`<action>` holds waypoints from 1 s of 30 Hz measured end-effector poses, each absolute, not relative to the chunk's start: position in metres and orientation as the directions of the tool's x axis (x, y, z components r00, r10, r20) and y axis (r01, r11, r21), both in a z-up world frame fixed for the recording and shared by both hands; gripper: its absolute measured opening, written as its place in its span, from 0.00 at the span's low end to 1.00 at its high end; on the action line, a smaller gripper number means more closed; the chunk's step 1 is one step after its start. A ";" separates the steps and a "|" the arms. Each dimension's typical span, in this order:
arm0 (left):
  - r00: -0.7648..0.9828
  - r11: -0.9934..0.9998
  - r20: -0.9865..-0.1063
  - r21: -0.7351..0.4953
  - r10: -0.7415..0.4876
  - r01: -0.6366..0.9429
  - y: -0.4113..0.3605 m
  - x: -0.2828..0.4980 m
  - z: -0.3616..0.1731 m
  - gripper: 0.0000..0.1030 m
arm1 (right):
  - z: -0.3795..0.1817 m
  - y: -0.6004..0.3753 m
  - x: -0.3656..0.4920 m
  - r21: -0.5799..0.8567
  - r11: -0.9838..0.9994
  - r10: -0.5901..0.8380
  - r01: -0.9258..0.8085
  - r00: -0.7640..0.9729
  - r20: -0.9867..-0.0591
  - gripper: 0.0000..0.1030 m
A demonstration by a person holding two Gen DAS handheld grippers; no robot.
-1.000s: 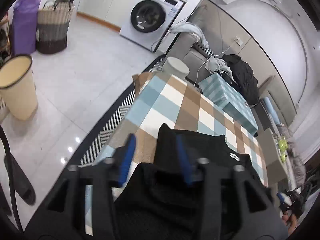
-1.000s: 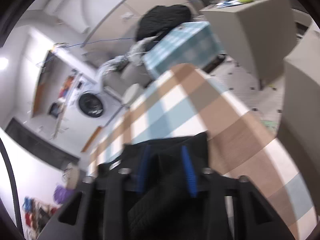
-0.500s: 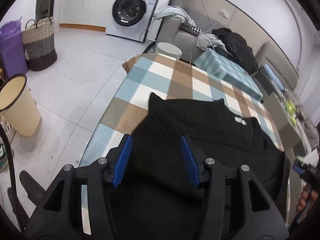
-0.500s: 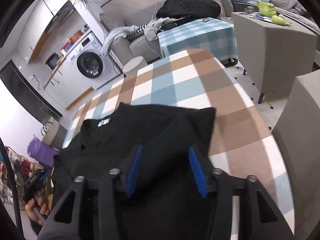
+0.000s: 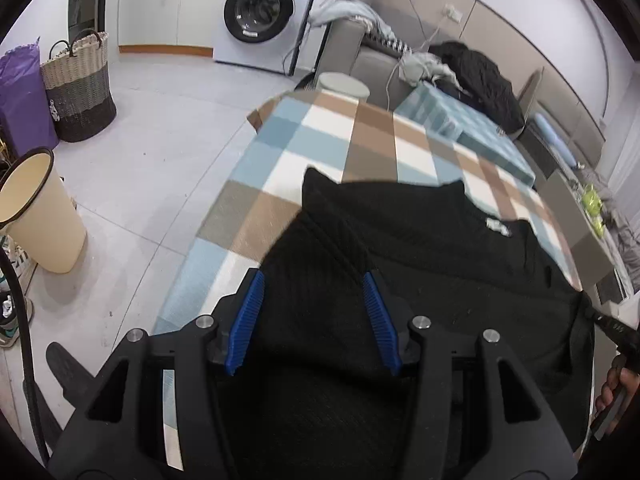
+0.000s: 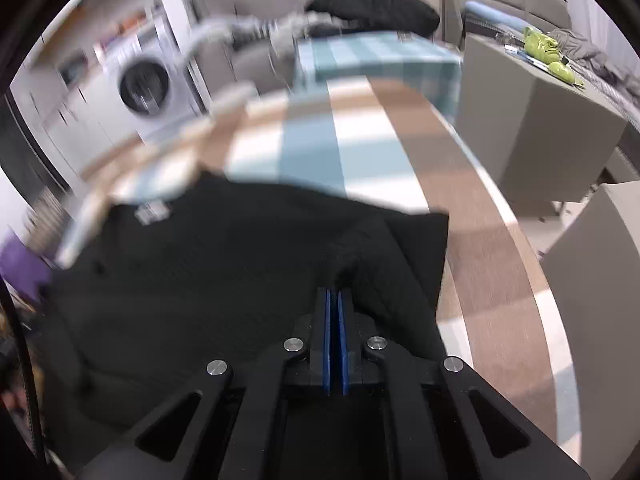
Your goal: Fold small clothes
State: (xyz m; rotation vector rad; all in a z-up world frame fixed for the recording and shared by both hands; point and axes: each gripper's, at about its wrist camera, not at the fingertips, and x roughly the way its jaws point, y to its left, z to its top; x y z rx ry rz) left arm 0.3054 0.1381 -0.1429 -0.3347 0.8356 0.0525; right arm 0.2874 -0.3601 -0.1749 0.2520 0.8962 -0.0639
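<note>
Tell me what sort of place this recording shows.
Most likely a home living and laundry area: a washing machine stands by the cabinets, a woven laundry basket sits on the tiled floor, and a sofa piled with clothes lies behind the checked table.

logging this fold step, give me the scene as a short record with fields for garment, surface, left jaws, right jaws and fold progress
garment: black knitted top, spread flat, white neck label showing
surface: table under a blue, brown and white checked cloth
left gripper: jaws open, apart over the black knit, pads not pressing it
right gripper: jaws shut, with a raised ridge of the top's fabric just ahead of the tips; the blurred view does not show whether fabric is pinched
fold progress: both far corners lie turned in
</note>
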 end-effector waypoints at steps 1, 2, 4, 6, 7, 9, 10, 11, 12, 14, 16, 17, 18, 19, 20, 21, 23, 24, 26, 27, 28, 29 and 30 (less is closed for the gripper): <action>0.681 0.944 -0.728 -0.276 -0.083 -0.180 0.141 0.305 -0.140 0.47 | -0.168 -0.365 0.284 0.250 0.957 0.094 0.145 0.663 -0.742 0.03; 0.691 0.941 -0.718 -0.285 -0.083 -0.183 0.144 0.304 -0.137 0.47 | -0.162 -0.372 0.282 0.302 0.944 0.127 0.135 0.697 -0.706 0.03; 0.700 0.937 -0.710 -0.291 -0.077 -0.192 0.149 0.305 -0.133 0.47 | -0.155 -0.383 0.283 0.324 0.929 0.100 0.176 0.725 -0.681 0.03; 0.698 0.936 -0.711 -0.293 -0.079 -0.193 0.152 0.307 -0.132 0.47 | -0.157 -0.395 0.286 0.377 0.899 0.103 0.222 0.731 -0.675 0.03; 0.696 0.937 -0.714 -0.291 -0.077 -0.195 0.153 0.308 -0.132 0.47 | -0.160 -0.397 0.289 0.382 0.891 0.099 0.244 0.719 -0.688 0.03; 0.692 0.940 -0.718 -0.281 -0.072 -0.193 0.152 0.311 -0.134 0.47 | -0.173 -0.401 0.298 0.376 0.882 0.101 0.285 0.664 -0.741 0.04; 0.689 0.943 -0.722 -0.269 -0.065 -0.194 0.151 0.312 -0.135 0.47 | -0.175 -0.401 0.299 0.372 0.881 0.103 0.291 0.651 -0.752 0.06; 0.684 0.947 -0.727 -0.254 -0.052 -0.197 0.149 0.315 -0.138 0.47 | -0.178 -0.401 0.300 0.365 0.884 0.107 0.290 0.636 -0.764 0.07; 0.680 0.950 -0.732 -0.241 -0.043 -0.199 0.147 0.318 -0.140 0.47 | -0.178 -0.399 0.299 0.359 0.887 0.105 0.290 0.631 -0.769 0.11; 0.665 0.956 -0.746 -0.207 -0.017 -0.208 0.144 0.324 -0.145 0.47 | -0.178 -0.397 0.296 0.345 0.896 0.099 0.279 0.632 -0.769 0.22; 0.665 0.963 -0.747 -0.172 0.011 -0.209 0.140 0.328 -0.148 0.38 | -0.176 -0.395 0.292 0.332 0.906 0.095 0.262 0.639 -0.763 0.36; 0.664 0.966 -0.747 -0.157 0.019 -0.204 0.138 0.330 -0.149 0.32 | -0.173 -0.395 0.288 0.327 0.911 0.094 0.253 0.644 -0.759 0.37; 0.664 0.968 -0.747 -0.155 0.015 -0.197 0.138 0.332 -0.149 0.20 | -0.172 -0.395 0.286 0.322 0.915 0.092 0.245 0.648 -0.756 0.40; 0.671 0.968 -0.742 -0.159 0.013 -0.194 0.137 0.332 -0.149 0.14 | -0.171 -0.395 0.284 0.315 0.918 0.090 0.240 0.648 -0.756 0.40; 0.686 0.967 -0.728 -0.162 0.016 -0.195 0.138 0.331 -0.147 0.09 | -0.171 -0.395 0.283 0.312 0.920 0.089 0.238 0.647 -0.757 0.40; 0.700 0.966 -0.714 -0.173 0.012 -0.193 0.140 0.329 -0.144 0.00 | -0.171 -0.397 0.282 0.313 0.920 0.092 0.237 0.646 -0.758 0.41; 0.725 0.960 -0.689 -0.203 0.001 -0.194 0.146 0.326 -0.137 0.00 | -0.175 -0.401 0.283 0.322 0.915 0.099 0.243 0.639 -0.763 0.41; 0.741 0.956 -0.672 -0.218 0.000 -0.198 0.150 0.323 -0.134 0.00 | -0.176 -0.402 0.283 0.325 0.913 0.101 0.245 0.637 -0.764 0.41; 0.734 0.955 -0.679 -0.227 -0.012 -0.194 0.153 0.322 -0.130 0.00 | -0.178 -0.404 0.284 0.329 0.912 0.105 0.246 0.635 -0.765 0.41; 0.727 0.954 -0.686 -0.237 -0.030 -0.184 0.153 0.322 -0.128 0.00 | -0.178 -0.404 0.283 0.329 0.912 0.105 0.246 0.635 -0.765 0.41; 0.718 0.954 -0.695 -0.242 -0.046 -0.174 0.151 0.322 -0.127 0.01 | -0.178 -0.404 0.284 0.330 0.912 0.107 0.244 0.635 -0.765 0.41; 0.706 0.958 -0.705 -0.241 -0.061 -0.157 0.148 0.324 -0.127 0.02 | -0.178 -0.404 0.283 0.332 0.912 0.110 0.242 0.634 -0.765 0.41; 0.690 0.964 -0.720 -0.225 -0.069 -0.139 0.142 0.327 -0.128 0.10 | -0.178 -0.404 0.283 0.334 0.912 0.113 0.240 0.635 -0.764 0.41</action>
